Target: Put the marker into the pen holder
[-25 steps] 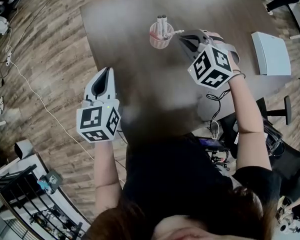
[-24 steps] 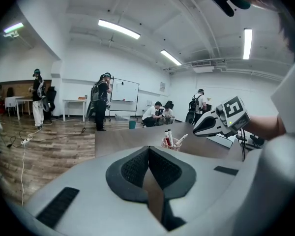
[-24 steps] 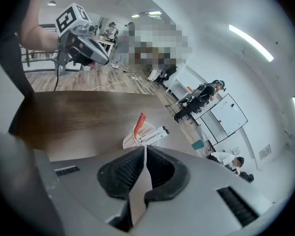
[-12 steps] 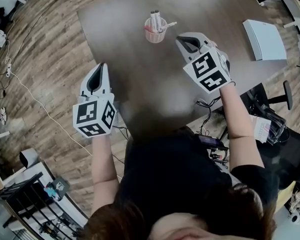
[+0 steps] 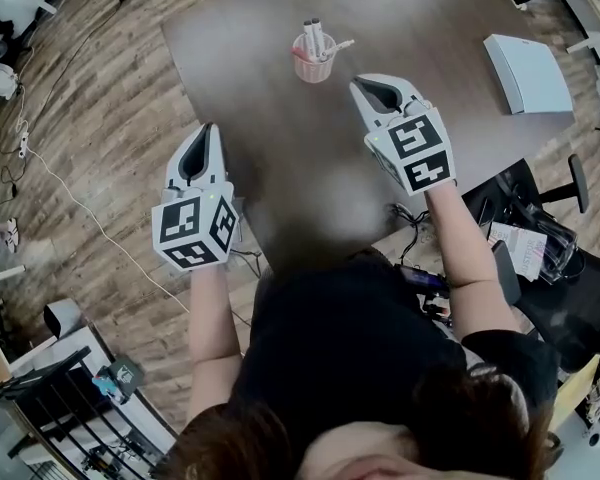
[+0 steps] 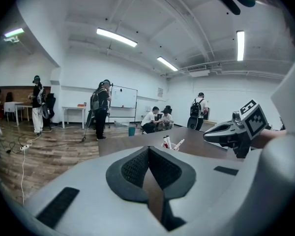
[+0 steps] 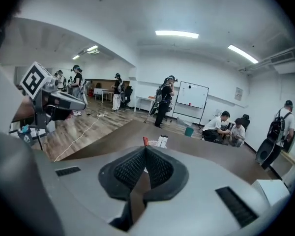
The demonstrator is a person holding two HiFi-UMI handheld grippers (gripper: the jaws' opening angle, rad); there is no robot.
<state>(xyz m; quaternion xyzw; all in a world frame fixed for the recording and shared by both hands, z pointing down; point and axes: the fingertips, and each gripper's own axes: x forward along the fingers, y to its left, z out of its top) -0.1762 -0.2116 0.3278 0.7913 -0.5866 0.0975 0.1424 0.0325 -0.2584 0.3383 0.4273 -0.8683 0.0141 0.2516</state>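
Left gripper (image 6: 148, 149): jaws closed pad against pad, with nothing between them; it was held over the near left edge of the table, pointing away from the person.
Right gripper (image 7: 145, 149): jaws likewise pressed together and empty; it hung over the table's near right part with its tip turned toward the pen holder.
Marker cubes: one sat on the back of each gripper, nearest the person's forearms.
Gap between grippers: the two were well apart, with bare tabletop between them.
Pen holder (image 5: 315, 65): a small pink cup stood upright on the far middle of the table, ahead of both grippers and nearer the right one; neither touched it.
Markers (image 5: 313, 35): two pale ones stood upright inside the holder, side by side, with a red one at its left rim.
White pen (image 5: 342, 45): it leaned out over the holder's right rim.
Table (image 5: 280, 158): dark brown.
White flat box (image 5: 527, 74): it lay near the table's right edge, well apart from the holder.
Wooden floor (image 5: 100, 118): a pale cable (image 5: 75, 213) ran across it left of the table.
Background: several people (image 6: 102, 108) stood or sat beyond the table, near a whiteboard (image 7: 191, 96).
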